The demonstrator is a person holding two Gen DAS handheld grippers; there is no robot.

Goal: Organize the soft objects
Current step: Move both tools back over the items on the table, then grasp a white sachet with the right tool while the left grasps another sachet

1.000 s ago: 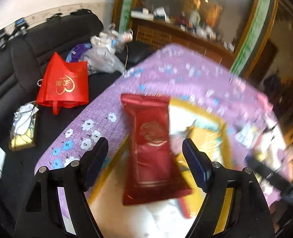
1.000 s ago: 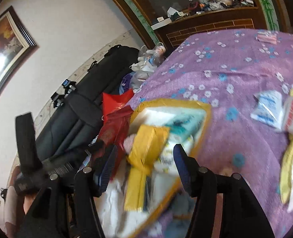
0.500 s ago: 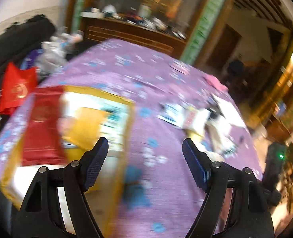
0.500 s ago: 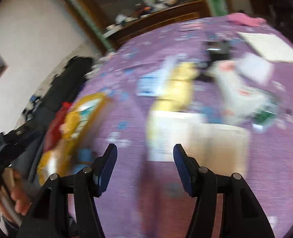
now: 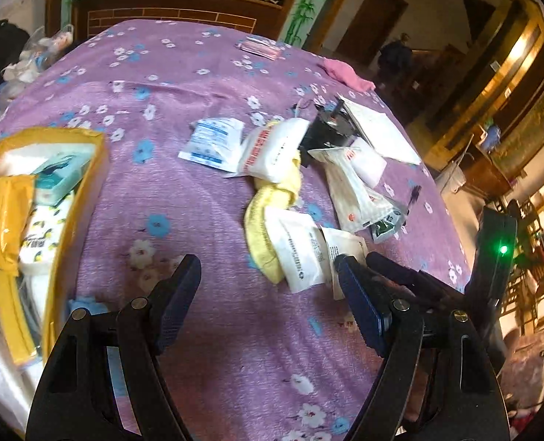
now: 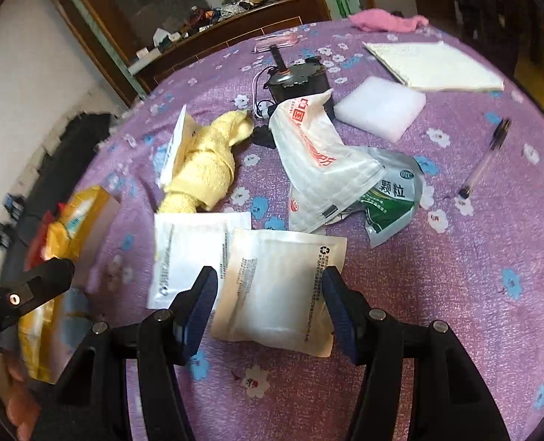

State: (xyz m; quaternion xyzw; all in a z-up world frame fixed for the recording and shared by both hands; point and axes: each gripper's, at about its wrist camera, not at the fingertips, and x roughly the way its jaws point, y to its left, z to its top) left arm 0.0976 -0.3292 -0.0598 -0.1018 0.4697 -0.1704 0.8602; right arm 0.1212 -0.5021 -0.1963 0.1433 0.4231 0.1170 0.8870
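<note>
**Soft packets loose on the desk, some already in the yellow box**

Soft packets lie scattered over the purple flowered cloth point(image 5: 205, 198) on the desk. The yellow box point(image 5: 88, 169) at the cloth's left edge holds a yellow packet point(image 5: 5, 217), a teal packet point(image 5: 60, 176) and a lemon-printed tissue pack point(image 5: 40, 242), crowded together. Well apart from it, a yellow towel point(image 6: 205, 161) lies beside a red-printed white bag point(image 6: 316, 161) and a green pouch point(image 6: 393, 198).

The right gripper point(image 6: 270, 301) has its fingers wide open, one on either side of a cream pouch point(image 6: 279, 286) that lies flat, not pressing it. A white pouch point(image 6: 191, 253) lies partly under that one. The left gripper point(image 5: 268, 294) hovers over bare cloth, fingers open, holding nothing.
</note>
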